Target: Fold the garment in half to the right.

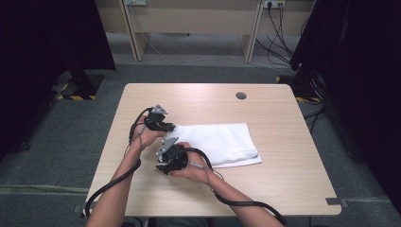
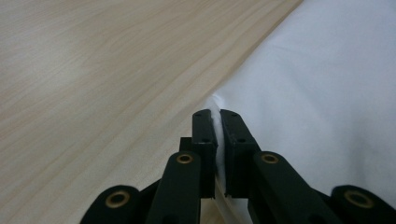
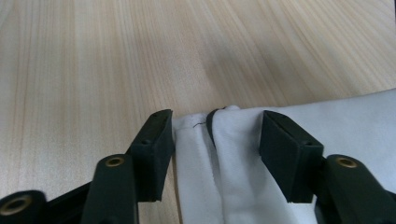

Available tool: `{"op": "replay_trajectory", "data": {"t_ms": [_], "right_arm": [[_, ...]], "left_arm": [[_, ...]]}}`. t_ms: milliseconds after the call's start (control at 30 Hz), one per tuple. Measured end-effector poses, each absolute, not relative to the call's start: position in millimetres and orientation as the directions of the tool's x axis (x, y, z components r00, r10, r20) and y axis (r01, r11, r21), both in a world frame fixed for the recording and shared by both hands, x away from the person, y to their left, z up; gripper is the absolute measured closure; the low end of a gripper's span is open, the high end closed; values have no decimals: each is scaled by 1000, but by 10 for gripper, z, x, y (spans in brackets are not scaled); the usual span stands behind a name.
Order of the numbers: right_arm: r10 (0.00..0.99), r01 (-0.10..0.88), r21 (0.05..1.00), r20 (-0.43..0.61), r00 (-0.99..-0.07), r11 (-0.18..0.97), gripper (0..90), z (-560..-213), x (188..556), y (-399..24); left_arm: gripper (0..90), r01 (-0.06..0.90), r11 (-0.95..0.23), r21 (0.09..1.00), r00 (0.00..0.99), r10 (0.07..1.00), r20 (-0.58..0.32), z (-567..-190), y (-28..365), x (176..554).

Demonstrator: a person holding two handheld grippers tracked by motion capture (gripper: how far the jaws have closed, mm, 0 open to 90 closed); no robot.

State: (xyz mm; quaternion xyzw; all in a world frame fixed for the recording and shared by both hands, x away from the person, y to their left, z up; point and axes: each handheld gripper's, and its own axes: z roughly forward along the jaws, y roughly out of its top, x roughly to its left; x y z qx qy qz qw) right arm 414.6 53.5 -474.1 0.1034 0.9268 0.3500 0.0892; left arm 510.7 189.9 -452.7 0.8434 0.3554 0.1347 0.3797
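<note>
A folded white cloth [image 1: 222,142] lies flat near the middle of the wooden table [image 1: 265,106]. My left gripper [image 1: 171,126] sits at the cloth's far left corner; in the left gripper view the left gripper [image 2: 218,126] is shut on a thin edge of the white cloth [image 2: 327,93]. My right gripper [image 1: 163,152] is at the cloth's near left corner. In the right gripper view the right gripper [image 3: 215,135] stands open, and a bunched fold of the cloth [image 3: 219,154] lies between its jaws, touching the left one.
A small round grommet [image 1: 241,96] is set in the table near the back. Black cables trail from both grippers off the front edge. Desks and dark curtains stand beyond the table on grey carpet.
</note>
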Motion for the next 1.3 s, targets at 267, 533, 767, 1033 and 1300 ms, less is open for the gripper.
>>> {"op": "replay_trajectory", "data": {"t_ms": [267,533,767,1033,1300], "right_arm": [[260,120,669,-113,-959,733,672,-4739,4155,549],[281,126,674,-126,-951,728,771,-4723,4127,589],[296,140,709,-102,-950,691,773,-4608,4114,593],[294,152,743,-63,-954,652,785,-4426,4106,553],[311,174,789,-23,-950,590,792,-4225,4135,457]], "left_arm": [[846,505,-469,725,711,702,-41,-4540,1913,5106],[846,514,-476,713,710,703,-42,-4533,1923,5104],[845,527,-475,705,705,707,-51,-4424,1949,5113],[840,547,-499,672,699,715,-38,-4247,1905,5123],[834,549,-504,667,698,716,-33,-4039,1855,5153]]}}
